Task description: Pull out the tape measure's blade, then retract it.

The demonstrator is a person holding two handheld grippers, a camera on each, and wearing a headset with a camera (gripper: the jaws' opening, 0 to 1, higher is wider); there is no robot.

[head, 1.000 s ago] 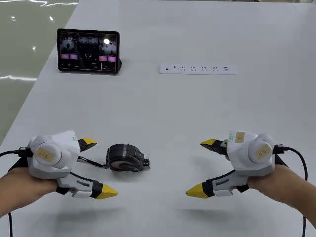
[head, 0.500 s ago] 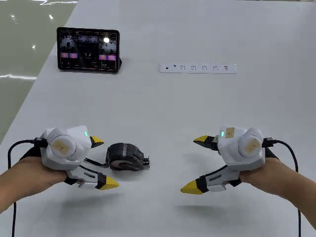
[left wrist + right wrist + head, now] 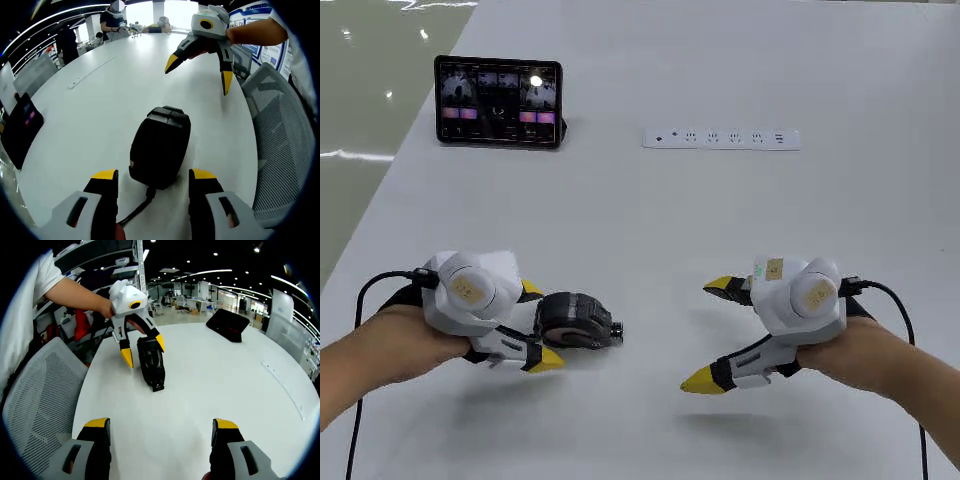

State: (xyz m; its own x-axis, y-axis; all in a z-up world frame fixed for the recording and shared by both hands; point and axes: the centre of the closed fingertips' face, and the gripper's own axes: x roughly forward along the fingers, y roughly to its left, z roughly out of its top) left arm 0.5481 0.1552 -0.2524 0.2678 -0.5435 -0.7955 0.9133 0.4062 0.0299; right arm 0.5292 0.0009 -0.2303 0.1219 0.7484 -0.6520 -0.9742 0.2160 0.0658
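Note:
A black tape measure (image 3: 574, 320) lies on the white table, its blade tip facing right and a thin strap trailing left. My left gripper (image 3: 538, 325) is open with its yellow-tipped jaws reaching either side of the tape's rear end; in the left gripper view the tape measure (image 3: 160, 146) sits just beyond the fingertips (image 3: 105, 174). My right gripper (image 3: 710, 332) stands open further right, apart from the tape, nothing between its jaws. In the right gripper view the tape measure (image 3: 151, 361) lies ahead, with the left gripper (image 3: 141, 350) straddling it.
A tablet (image 3: 499, 102) stands propped at the far left of the table (image 3: 650, 220) and a white power strip (image 3: 721, 139) lies at the far middle. Cables trail from both grippers. A mesh chair (image 3: 282, 130) sits beside the table edge.
My left gripper has moved right and narrowed its opening, so its jaws now flank the tape measure's rear. My right gripper has drifted slightly left. The tape measure has stayed put.

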